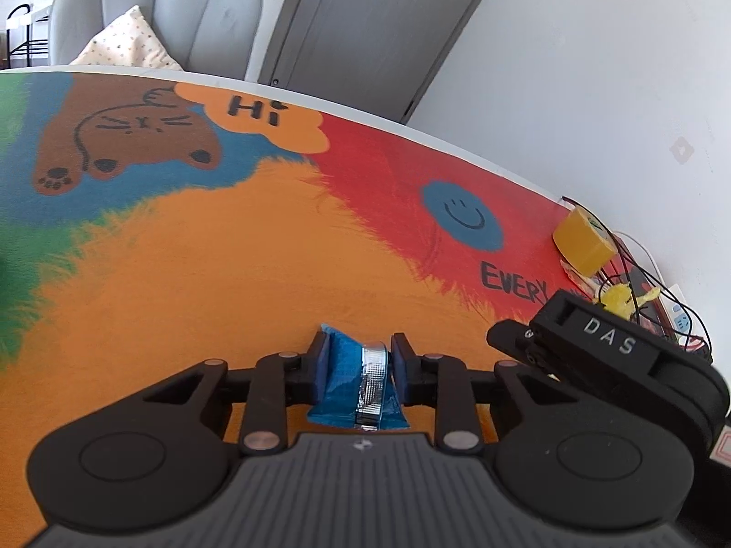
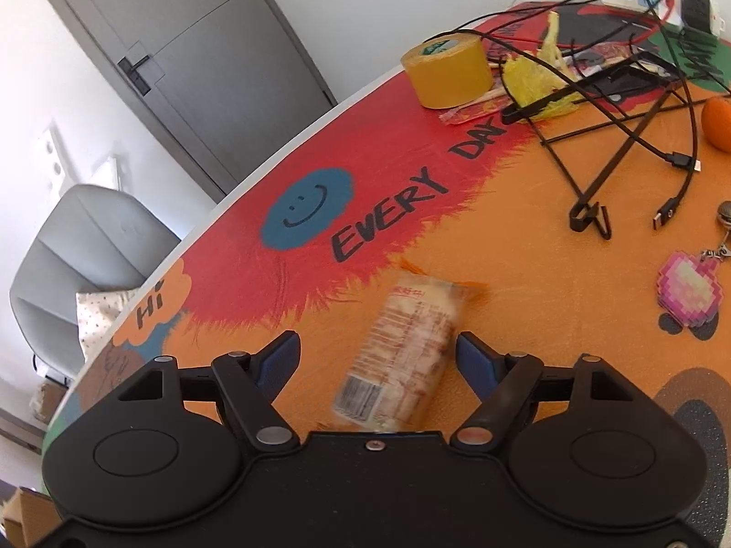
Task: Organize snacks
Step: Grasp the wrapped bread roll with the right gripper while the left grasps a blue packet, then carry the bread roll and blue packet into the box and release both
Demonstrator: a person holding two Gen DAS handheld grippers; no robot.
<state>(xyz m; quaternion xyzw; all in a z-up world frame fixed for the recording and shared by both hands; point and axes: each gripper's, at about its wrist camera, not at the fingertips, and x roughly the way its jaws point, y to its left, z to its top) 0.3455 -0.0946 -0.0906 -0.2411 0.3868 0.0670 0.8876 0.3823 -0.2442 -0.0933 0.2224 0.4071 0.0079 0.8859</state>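
A blue snack packet with a silver seam lies on the colourful painted table mat at the bottom centre of the left wrist view. My left gripper is shut on it, with both pads pressed against its crumpled sides. In the right wrist view a pale orange-edged cracker packet lies flat on the mat and is slightly blurred. My right gripper stands open around it. The right pad is close to its edge and the left pad is well clear. The right gripper's black housing marked DAS shows beside my left gripper.
A yellow tape roll, a crumpled yellow wrapper, black cables and a wire stand lie at the far right. An orange and a pink keychain lie near the right edge. A grey chair stands beyond the table.
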